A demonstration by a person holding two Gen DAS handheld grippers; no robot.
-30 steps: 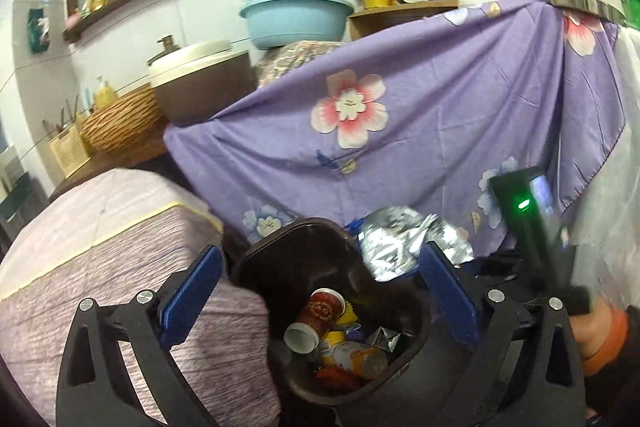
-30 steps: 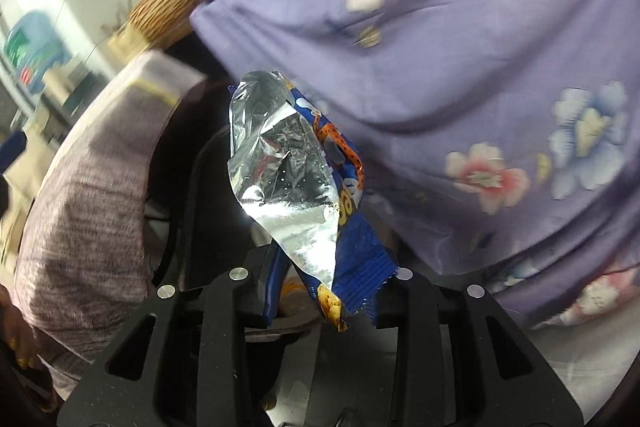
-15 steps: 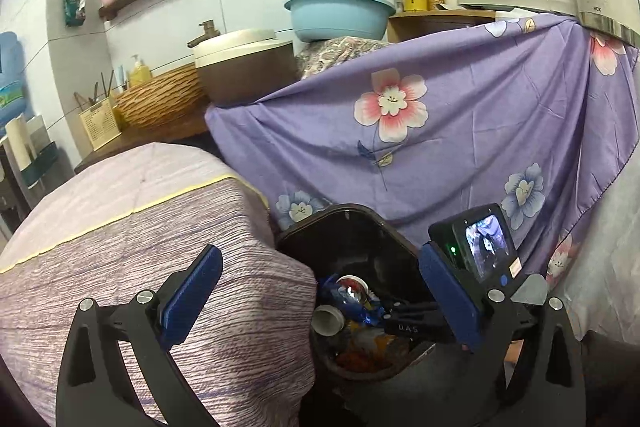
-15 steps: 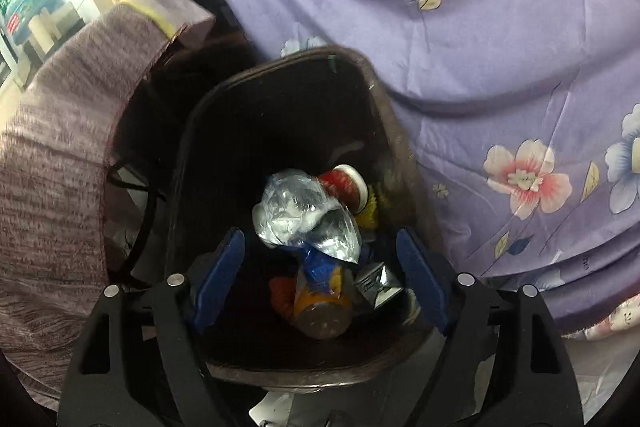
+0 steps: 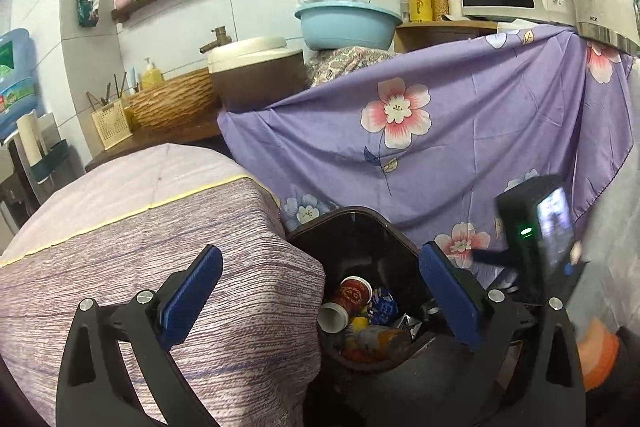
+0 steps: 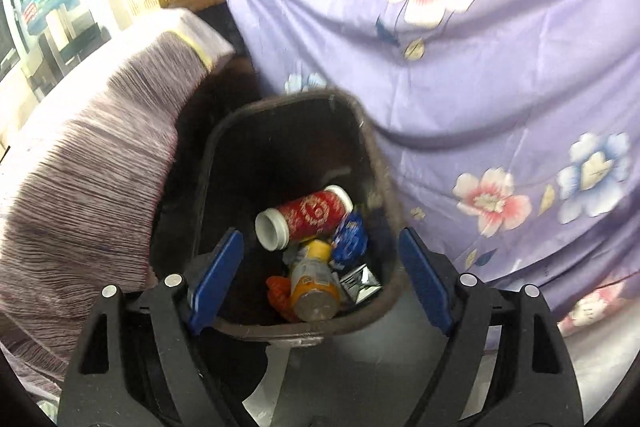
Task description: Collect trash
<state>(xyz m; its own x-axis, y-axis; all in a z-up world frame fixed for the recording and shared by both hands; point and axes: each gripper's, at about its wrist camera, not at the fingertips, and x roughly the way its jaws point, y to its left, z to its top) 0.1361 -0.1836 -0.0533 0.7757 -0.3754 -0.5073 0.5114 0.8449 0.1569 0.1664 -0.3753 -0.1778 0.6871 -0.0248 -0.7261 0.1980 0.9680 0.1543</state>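
reading "mck" on white kettle [image 5: 604,11]; bin [image 6: 224,155] trash labels illegible.

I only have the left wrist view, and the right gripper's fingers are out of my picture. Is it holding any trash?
Observer: No. The right wrist view shows the right gripper has just been opening its jaws, and nothing is between them.
Operator: Where is it aimed?
Observer: Down into the dark brown plastic bin. The bin's near rim runs between its fingers.
Operator: Any room left inside?
Observer: Yes. The trash is heaped against the bin's right wall, with the red paper cup lying on its side on top. The floor to the left looks bare, though it is dark.
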